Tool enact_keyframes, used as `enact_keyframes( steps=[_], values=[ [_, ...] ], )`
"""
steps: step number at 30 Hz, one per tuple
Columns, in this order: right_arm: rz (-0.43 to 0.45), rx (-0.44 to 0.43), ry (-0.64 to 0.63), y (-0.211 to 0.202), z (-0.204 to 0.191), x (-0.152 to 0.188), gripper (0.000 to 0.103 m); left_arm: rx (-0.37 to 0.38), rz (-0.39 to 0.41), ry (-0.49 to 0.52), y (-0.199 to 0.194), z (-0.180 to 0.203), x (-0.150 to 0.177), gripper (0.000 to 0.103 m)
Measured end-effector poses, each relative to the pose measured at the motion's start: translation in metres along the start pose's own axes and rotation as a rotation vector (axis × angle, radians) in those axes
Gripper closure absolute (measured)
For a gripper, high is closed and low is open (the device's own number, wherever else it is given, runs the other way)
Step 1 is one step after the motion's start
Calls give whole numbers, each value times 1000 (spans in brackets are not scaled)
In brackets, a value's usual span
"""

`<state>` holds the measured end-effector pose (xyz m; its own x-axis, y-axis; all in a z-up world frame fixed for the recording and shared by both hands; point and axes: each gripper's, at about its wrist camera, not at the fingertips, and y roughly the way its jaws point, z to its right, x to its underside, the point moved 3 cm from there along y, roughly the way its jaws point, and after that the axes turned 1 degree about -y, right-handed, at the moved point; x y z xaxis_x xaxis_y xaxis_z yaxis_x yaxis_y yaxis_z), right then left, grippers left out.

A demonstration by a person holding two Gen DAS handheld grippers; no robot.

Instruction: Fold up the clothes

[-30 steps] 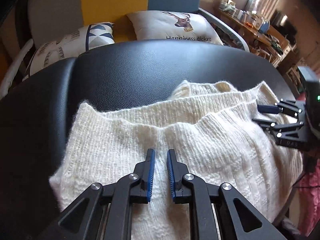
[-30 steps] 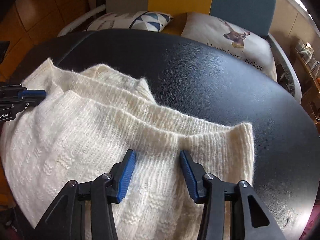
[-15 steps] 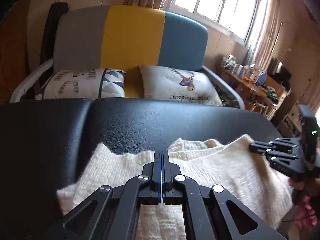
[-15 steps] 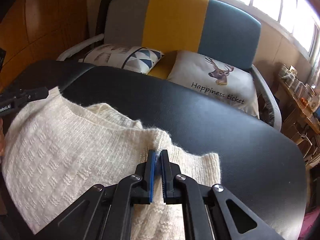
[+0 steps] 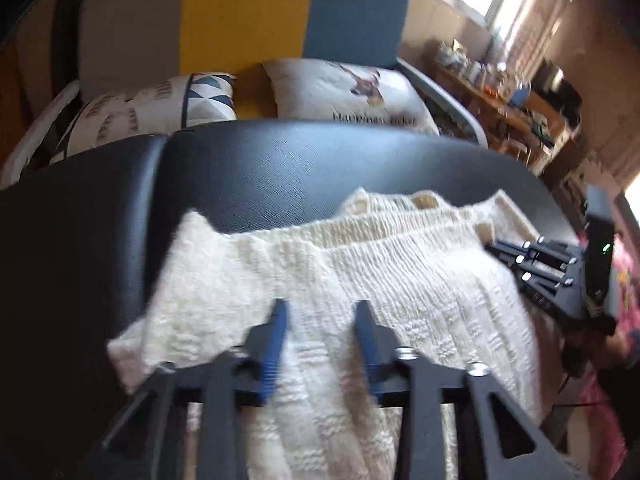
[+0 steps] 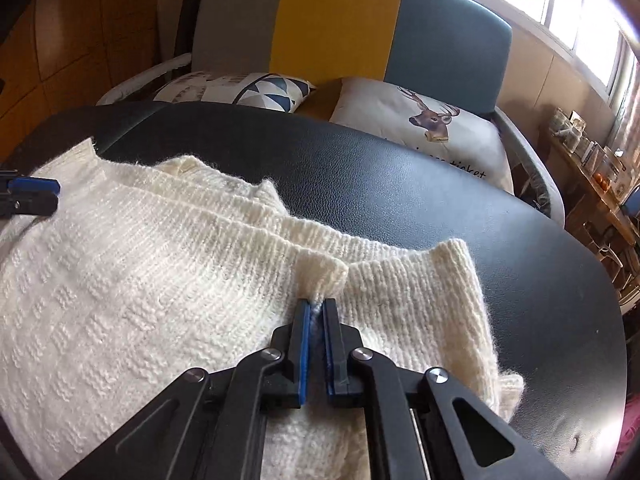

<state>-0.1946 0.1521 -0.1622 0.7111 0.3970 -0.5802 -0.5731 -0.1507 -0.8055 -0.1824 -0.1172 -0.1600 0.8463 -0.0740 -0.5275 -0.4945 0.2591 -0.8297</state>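
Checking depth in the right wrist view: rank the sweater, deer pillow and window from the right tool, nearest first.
1. Sweater: pinched in the right tool, on the black table.
2. Deer pillow: beyond the table, on the sofa.
3. Window: top right, behind the sofa.

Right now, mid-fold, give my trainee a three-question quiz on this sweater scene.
1. True or false: the right gripper is pinching a fold of the cream sweater.
2. The sweater lies on: A) the sofa B) the black padded table C) the floor.
3. Fill in: the deer is printed on a ____.

Key: 1 true; 2 B; 3 cushion.
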Motion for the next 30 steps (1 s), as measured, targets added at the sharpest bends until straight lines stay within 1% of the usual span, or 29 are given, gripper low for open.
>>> enact_keyframes(
  steps=[1, 2, 3, 4, 6, 8, 9, 10, 12, 14, 15, 16, 20, 24, 26, 28, 30],
  values=[
    [3, 6, -12, -3, -2, -1, 98, -16, -8, 26, 5, 5, 0, 66],
    [6, 13, -25, -7, -5, -2, 98, -32, -16, 52, 11, 11, 1, 87],
    [21, 24, -33, -12, -5, -5, 98, -43, -19, 68, 15, 15, 1, 97],
    [38, 36, -41, -19, -5, -8, 98, -34, 3, 37, 11, 13, -2, 98],
    [119, 44, -5, -40, 0, -19, 98, -16, 128, -26, -11, 8, -7, 98],
    [177, 63, 21, -50, 5, -32, 98, -48, 235, -61, -27, 2, -10, 98],
    [173, 71, 26, -45, 3, -36, 98, -55, 241, -73, -23, -1, -13, 98],
    [159, 76, 29, -35, 1, -38, 98, -63, 246, -84, -18, -4, -16, 98],
    [114, 89, 47, -10, -1, -35, 98, -80, 224, -93, 3, -7, -17, 98],
    [51, 71, 99, 19, 1, -21, 98, -77, 177, -111, 26, -10, -15, 97],
    [33, 71, 110, 28, 0, -13, 98, -69, 172, -125, 31, -12, -13, 97],
    [34, 70, 110, 29, 0, -11, 98, -62, 184, -135, 29, -13, -14, 97],
    [41, 56, 94, 22, 0, -3, 98, -36, 168, -122, 27, -10, -11, 97],
    [22, 21, 38, 1, -1, 28, 98, -11, 150, -80, 9, 10, 21, 97],
    [6, 16, 37, -9, 0, 37, 98, 5, 138, -59, -1, 21, 38, 97],
    [5, 25, 30, -17, 0, 43, 98, 53, 138, -82, -16, 23, 40, 96],
    [9, 25, 47, -21, 1, 46, 98, 64, 160, -98, -29, 22, 36, 96]
  ],
)
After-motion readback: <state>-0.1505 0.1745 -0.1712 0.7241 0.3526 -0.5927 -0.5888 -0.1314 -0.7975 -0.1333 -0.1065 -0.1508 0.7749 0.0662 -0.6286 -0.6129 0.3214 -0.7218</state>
